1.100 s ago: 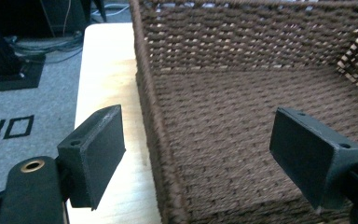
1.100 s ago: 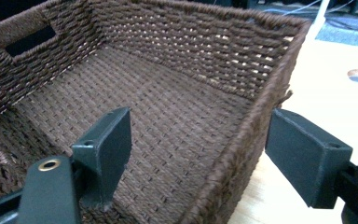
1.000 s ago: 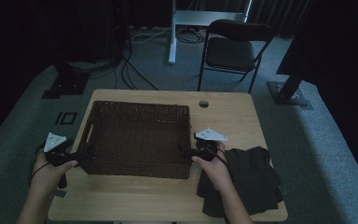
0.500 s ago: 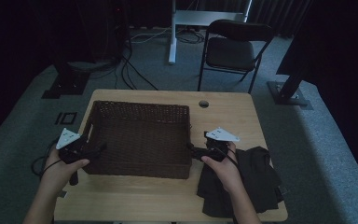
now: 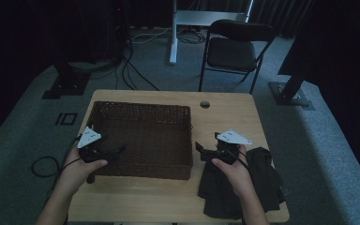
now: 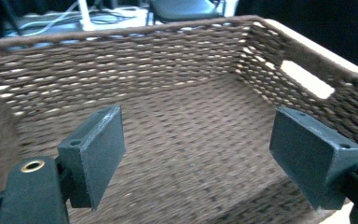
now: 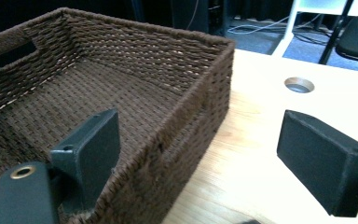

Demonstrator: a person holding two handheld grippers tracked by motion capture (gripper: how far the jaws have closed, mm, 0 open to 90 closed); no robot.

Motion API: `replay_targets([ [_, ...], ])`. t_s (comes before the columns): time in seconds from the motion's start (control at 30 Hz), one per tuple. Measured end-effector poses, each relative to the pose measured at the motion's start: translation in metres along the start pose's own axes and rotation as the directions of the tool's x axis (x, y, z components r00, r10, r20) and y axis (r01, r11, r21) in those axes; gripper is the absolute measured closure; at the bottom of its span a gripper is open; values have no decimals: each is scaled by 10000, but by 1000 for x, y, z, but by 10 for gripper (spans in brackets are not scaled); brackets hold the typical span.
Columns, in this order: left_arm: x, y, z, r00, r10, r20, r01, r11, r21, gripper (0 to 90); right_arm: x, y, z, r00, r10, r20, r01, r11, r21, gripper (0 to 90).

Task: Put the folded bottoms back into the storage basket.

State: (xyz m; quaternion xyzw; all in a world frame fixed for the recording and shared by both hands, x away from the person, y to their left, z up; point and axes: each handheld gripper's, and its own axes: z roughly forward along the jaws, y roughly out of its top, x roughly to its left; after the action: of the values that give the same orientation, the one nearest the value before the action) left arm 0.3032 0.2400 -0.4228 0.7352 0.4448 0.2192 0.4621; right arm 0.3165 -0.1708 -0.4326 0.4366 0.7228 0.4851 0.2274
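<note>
Fingers of both grippers — left [image 5: 117,151], right [image 5: 199,147] — spread wide, empty, flanking wicker basket [image 5: 143,110]; no readable writing.

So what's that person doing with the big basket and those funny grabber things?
A person holds a grabber in each hand at a wooden table. The left gripper pokes over the near left corner of the empty brown woven basket, jaws open with nothing between them. The right gripper sits just outside the basket's right side, its jaws having just opened, holding nothing. Dark folded cloth lies under the right hand.
</note>
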Motion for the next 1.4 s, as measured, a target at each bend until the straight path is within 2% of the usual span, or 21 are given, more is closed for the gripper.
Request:
replay_targets([
  [0.13,-11,2,9,9991,70,418,-72,10000,45,185,-6,-1,-7,9999,-33,139,33,10000,-34,122],
  [0.3,-21,5,17,9979,188,619,-193,9998,69,185,-14,-4,-15,9997,42,241,-40,10000,-77,121],
  [0.53,-37,10,27,9950,473,875,-484,9988,111,185,-26,-12,-23,9992,-92,396,90,9999,65,119],
  [0.57,-45,11,33,9926,569,1071,-588,9982,141,185,-28,-13,-25,9990,-55,454,51,10000,79,119],
  [0.6,-48,11,35,9915,640,1131,-666,9976,188,185,-33,-17,-29,9979,-37,648,31,9999,100,119],
  [0.7,-56,13,41,9886,725,1319,-757,9969,193,185,-38,-20,-33,9964,-109,839,96,9998,155,119],
  [0.97,-76,17,53,9794,998,1753,-1063,9939,279,185,-52,-29,-46,9934,182,1130,-191,9998,66,119],
  [1.13,-86,20,59,9742,1189,1921,-1268,9915,294,185,-57,-32,-51,9909,195,1331,-213,9997,122,119],
  [1.2,-95,22,63,9690,1267,2120,-1348,9906,244,185,-61,-35,-54,9896,88,1435,-126,9996,258,119],
  [1.4,-114,27,72,9574,1462,2489,-1563,9875,214,185,-69,-44,-61,9875,241,1556,-302,9989,370,120],
])
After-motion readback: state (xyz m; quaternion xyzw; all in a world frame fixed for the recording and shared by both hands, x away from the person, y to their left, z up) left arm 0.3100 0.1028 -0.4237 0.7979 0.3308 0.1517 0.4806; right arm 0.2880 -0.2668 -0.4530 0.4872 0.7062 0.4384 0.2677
